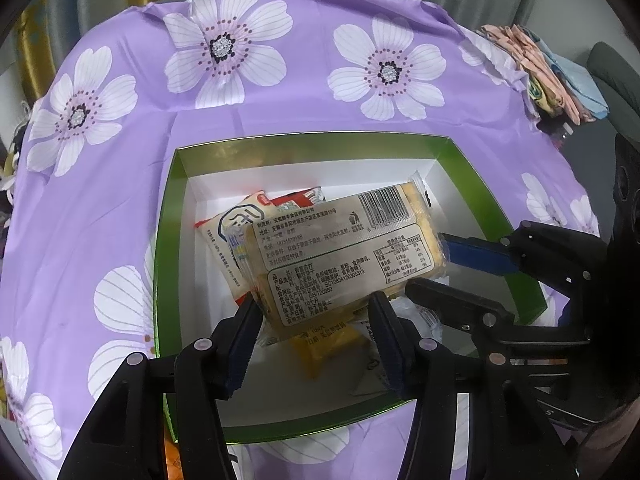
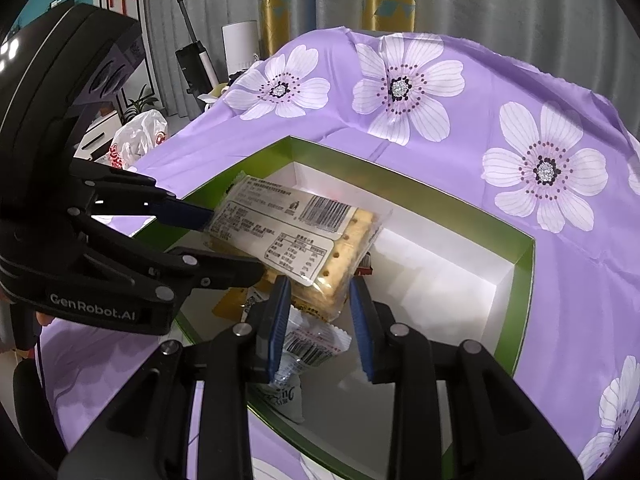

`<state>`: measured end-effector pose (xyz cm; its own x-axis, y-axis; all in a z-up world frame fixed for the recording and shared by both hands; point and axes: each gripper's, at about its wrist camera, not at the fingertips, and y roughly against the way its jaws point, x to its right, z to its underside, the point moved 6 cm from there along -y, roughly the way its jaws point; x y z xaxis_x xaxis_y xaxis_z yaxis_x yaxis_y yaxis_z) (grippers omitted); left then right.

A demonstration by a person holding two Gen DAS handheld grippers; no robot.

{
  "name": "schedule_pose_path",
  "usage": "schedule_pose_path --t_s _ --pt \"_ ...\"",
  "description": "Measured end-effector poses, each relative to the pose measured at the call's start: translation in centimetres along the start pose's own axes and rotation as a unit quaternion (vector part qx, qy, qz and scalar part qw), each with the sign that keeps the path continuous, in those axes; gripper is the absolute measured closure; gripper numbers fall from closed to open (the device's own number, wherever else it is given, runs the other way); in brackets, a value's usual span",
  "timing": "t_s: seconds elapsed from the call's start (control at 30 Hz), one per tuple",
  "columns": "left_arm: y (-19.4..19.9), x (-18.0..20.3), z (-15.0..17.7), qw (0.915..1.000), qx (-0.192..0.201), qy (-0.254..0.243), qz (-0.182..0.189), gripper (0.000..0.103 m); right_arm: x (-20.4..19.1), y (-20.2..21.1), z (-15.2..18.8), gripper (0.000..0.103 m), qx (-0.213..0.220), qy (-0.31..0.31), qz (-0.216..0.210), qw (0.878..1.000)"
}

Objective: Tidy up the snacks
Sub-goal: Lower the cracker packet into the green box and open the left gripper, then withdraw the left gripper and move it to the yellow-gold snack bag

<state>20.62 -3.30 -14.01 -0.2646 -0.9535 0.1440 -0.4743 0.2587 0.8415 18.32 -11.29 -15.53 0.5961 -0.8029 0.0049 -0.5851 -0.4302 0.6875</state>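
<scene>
A clear pack of crackers [image 1: 340,256] [image 2: 296,236] with a white label and a barcode hangs tilted over an open box with green walls and a white inside [image 1: 168,240] [image 2: 524,280]. My left gripper [image 1: 314,320] [image 2: 236,242] is shut on the pack's near end, one pad against each side. My right gripper [image 2: 318,292] [image 1: 428,264] clamps the opposite end. Below the pack, inside the box, lie a white and red pouch [image 1: 228,240], a yellow packet [image 1: 320,344] and a white packet with a barcode [image 2: 312,344].
The box rests on a purple cloth with white flowers [image 1: 280,112] [image 2: 500,92]. Folded fabrics [image 1: 532,64] lie at the cloth's far right edge. An upright vacuum cleaner [image 2: 192,52] and a white plastic bag [image 2: 136,136] stand beyond the cloth.
</scene>
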Motion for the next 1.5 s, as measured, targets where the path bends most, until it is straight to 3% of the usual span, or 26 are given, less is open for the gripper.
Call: schedule_pose_path --t_s 0.13,0.23,0.57,0.63,0.67,1.03,1.5 --pt "0.1 0.2 0.0 1.0000 0.002 -0.002 -0.009 0.038 0.1 0.3 0.0 0.071 0.003 -0.007 0.001 1.000" --pt "0.4 0.0 0.0 0.9999 0.005 -0.002 -0.015 0.034 0.1 0.8 0.1 0.064 0.005 -0.012 0.003 1.000" --pt "3.7 -0.8 0.5 0.9992 0.033 0.015 -0.018 0.032 0.6 4.2 0.6 0.041 0.036 -0.043 0.020 0.998" --pt "5.1 -1.6 0.8 0.9982 0.048 0.031 -0.018 0.011 0.9 5.2 1.2 0.037 0.044 -0.056 0.023 0.997" --pt "6.0 -2.1 1.0 0.9974 0.058 0.039 -0.017 0.009 0.9 5.7 1.6 0.037 0.046 -0.060 0.024 0.997" --pt "13.8 -7.3 5.0 0.9825 0.125 0.135 -0.028 0.009 -0.9 8.8 5.1 0.034 0.045 -0.078 0.019 0.996" --pt "17.0 -13.0 12.7 0.9665 0.118 0.215 -0.076 0.009 -5.4 9.2 7.1 0.034 0.028 -0.074 -0.020 0.997"
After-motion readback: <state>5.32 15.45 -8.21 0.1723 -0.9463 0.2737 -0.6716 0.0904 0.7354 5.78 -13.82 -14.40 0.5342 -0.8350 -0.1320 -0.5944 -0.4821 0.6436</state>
